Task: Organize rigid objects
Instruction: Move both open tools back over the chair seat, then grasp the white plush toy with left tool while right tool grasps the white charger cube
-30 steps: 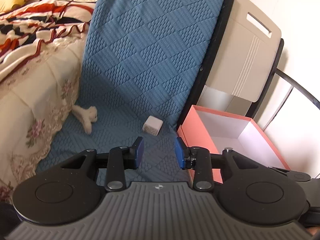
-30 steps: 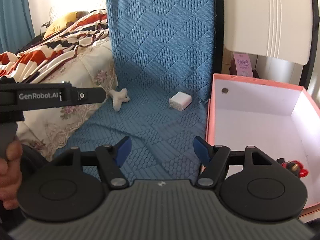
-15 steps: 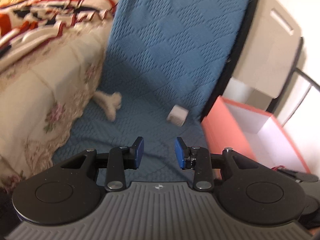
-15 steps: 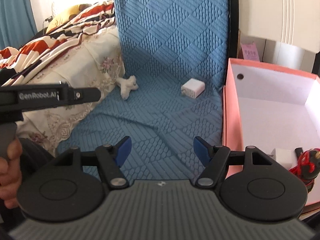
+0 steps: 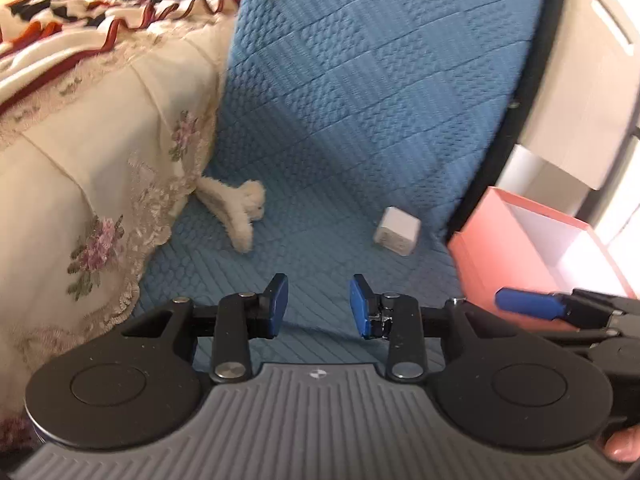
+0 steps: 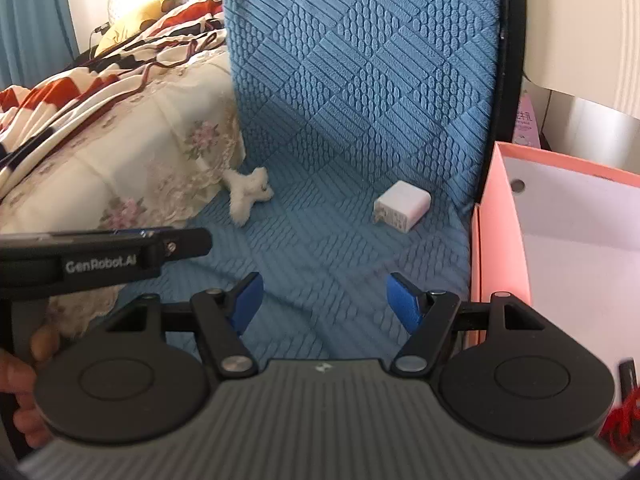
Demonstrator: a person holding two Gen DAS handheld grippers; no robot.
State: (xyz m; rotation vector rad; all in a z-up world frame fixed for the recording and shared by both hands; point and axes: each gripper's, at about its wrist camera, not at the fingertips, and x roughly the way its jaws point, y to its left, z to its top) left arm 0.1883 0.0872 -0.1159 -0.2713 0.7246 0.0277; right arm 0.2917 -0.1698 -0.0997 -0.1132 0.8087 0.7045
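A white charger cube lies on the blue quilted mat, close to the pink box; it also shows in the right wrist view. A white bone-shaped toy lies by the bed's edge, and shows in the right wrist view. My left gripper is open and empty above the mat, short of both. My right gripper is open wider and empty, beside the pink box. A red item shows at the box's lower edge.
A bed with a floral cover and a striped blanket borders the mat on the left. A beige board leans behind the box. The mat rises upright at the back.
Both grippers have moved forward and left toward the mat's objects. The charger and bone toy look larger. The right gripper's finger now shows in the left wrist view. Jaw openings are unchanged.
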